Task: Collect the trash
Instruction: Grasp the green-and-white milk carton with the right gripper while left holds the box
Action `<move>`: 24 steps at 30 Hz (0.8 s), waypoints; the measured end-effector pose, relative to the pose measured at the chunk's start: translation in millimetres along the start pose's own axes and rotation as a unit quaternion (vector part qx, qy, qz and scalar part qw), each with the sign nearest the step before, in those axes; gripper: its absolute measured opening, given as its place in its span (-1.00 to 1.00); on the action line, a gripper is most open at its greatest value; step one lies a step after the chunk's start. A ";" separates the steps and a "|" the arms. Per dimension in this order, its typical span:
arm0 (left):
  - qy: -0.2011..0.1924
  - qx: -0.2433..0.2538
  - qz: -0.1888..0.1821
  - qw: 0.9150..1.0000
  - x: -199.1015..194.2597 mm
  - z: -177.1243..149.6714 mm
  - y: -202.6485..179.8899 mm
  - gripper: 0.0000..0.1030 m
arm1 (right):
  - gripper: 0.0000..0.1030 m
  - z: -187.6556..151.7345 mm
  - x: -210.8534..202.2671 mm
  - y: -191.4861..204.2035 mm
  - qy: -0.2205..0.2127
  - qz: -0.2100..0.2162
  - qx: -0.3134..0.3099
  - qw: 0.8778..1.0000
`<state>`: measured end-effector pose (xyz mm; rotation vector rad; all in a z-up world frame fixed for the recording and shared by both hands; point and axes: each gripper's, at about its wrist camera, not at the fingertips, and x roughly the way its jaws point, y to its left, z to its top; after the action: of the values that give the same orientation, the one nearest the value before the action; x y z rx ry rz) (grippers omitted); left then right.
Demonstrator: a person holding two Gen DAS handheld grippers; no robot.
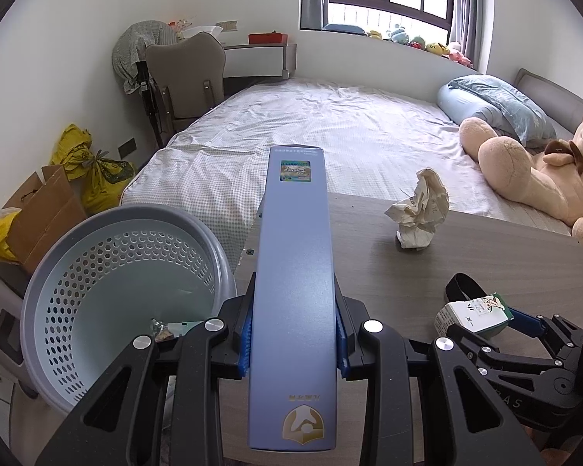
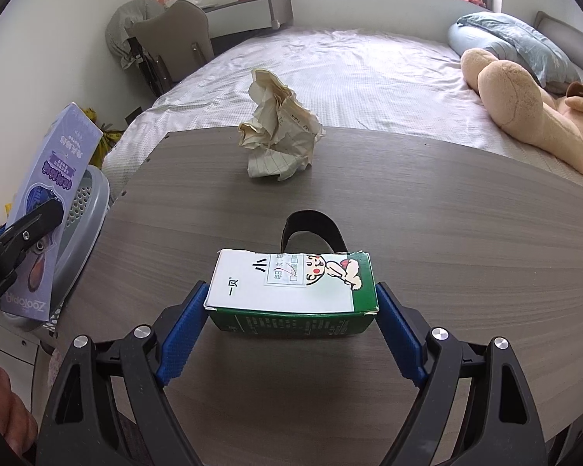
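My left gripper (image 1: 293, 336) is shut on a long blue-grey carton (image 1: 293, 272), held above the table's left edge beside the grey perforated waste basket (image 1: 58, 272); the carton also shows in the right wrist view (image 2: 46, 209). My right gripper (image 2: 291, 310) is shut on a small green and white box (image 2: 291, 291), which rests on or just above the wooden table (image 2: 447, 233); the box also shows in the left wrist view (image 1: 474, 310). A crumpled paper ball (image 2: 280, 132) sits farther back on the table, also in the left wrist view (image 1: 419, 209).
The basket holds a few scraps (image 1: 163, 328). A black strap loop (image 2: 311, 229) lies behind the small box. A bed (image 1: 330, 136) with a teddy bear (image 1: 544, 171) is beyond the table. A chair (image 1: 186, 77), cardboard (image 1: 42, 217) and yellow bags (image 1: 93, 171) stand at the left.
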<state>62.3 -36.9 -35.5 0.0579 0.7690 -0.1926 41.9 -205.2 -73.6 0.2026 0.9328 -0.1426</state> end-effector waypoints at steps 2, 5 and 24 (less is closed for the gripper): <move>0.001 0.001 0.000 1.000 0.8 -0.8 -0.1 -0.40 | 0.72 -1.1 -0.9 -0.5 0.002 0.000 0.000 1.000; 0.004 0.000 -0.001 1.000 3.5 -1.2 1.2 -0.40 | 0.78 -2.5 -4.5 -1.6 0.001 -0.002 -0.002 1.000; 0.018 -0.007 -0.001 1.000 18.3 -2.7 7.5 -0.40 | 0.42 38.8 27.7 -7.6 0.047 -0.019 -0.022 0.998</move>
<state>74.7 -32.0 -50.3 0.0481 0.8060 -0.1888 86.9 -222.7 -74.4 0.1525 1.0324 -0.1482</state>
